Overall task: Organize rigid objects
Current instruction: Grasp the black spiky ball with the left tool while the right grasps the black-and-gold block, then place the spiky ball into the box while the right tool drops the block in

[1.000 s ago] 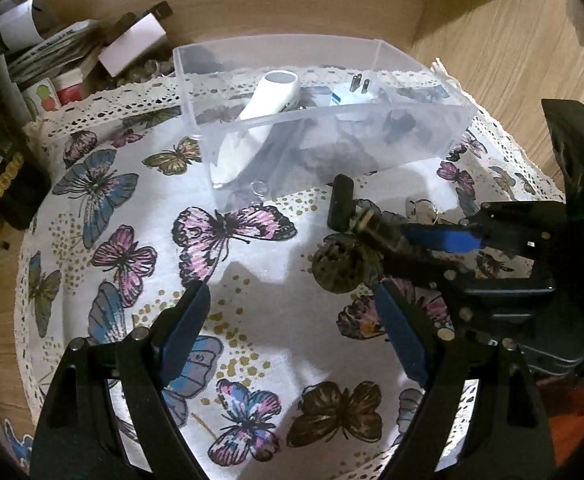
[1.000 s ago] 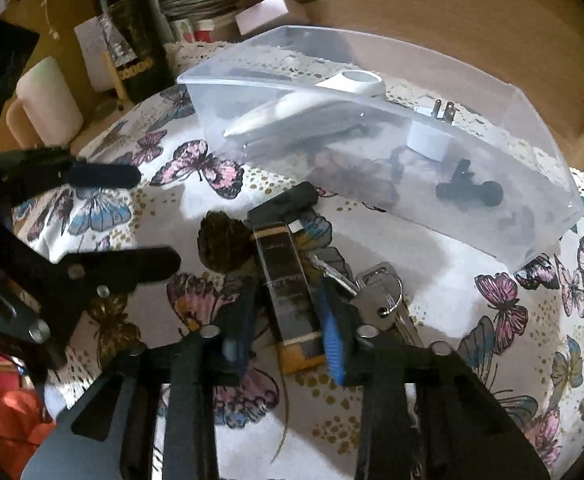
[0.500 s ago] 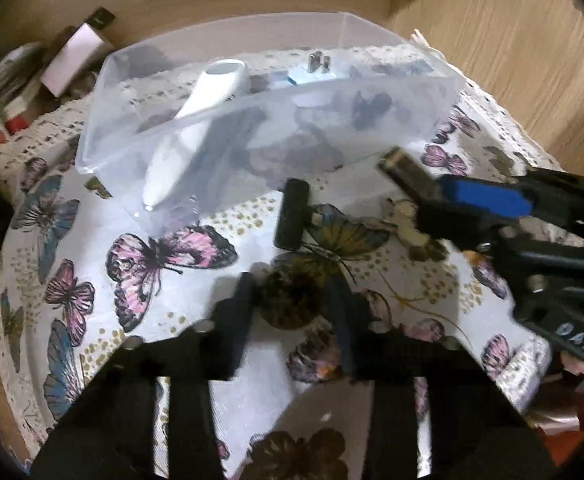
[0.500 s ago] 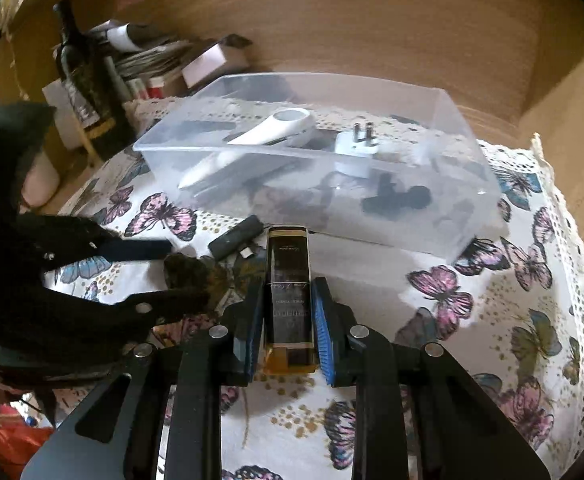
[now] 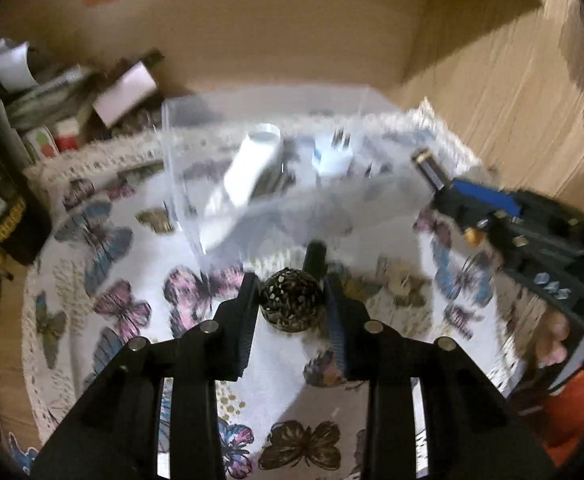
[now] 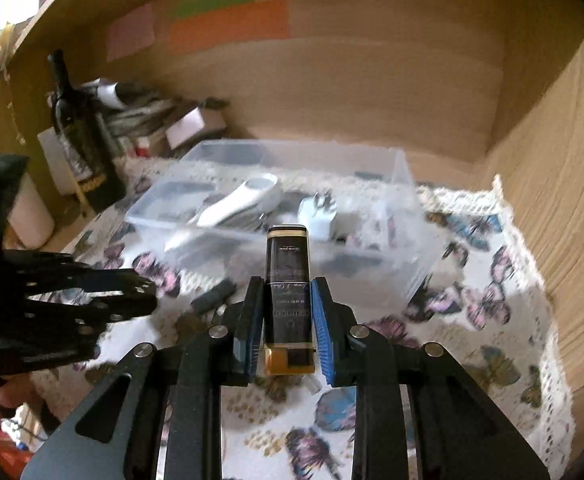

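My left gripper (image 5: pixel 291 286) is shut on a dark speckled ball (image 5: pixel 291 300), held above the butterfly cloth. My right gripper (image 6: pixel 286 292) is shut on a black and gold box (image 6: pixel 288 292), lifted in front of the clear plastic bin (image 6: pixel 402 178). The bin (image 5: pixel 180 184) holds a white handheld device (image 5: pixel 248 172), a white plug adapter (image 5: pixel 334 158) and small dark items. In the left wrist view the right gripper (image 5: pixel 440 184) reaches in from the right with the box (image 5: pixel 428 166). In the right wrist view the left gripper (image 6: pixel 144 300) shows at the left. A small black stick (image 6: pixel 214 298) lies on the cloth.
A dark wine bottle (image 6: pixel 78 132), stacked papers and small boxes (image 6: pixel 180 128) and a white cup (image 6: pixel 30 212) stand at the back left. Wooden walls (image 6: pixel 552 160) close the back and right. The round table's lace edge (image 6: pixel 560 360) runs along the right.
My left gripper has closed on the speckled ball and lifted it. My right gripper has raised the black and gold box higher, toward the bin.
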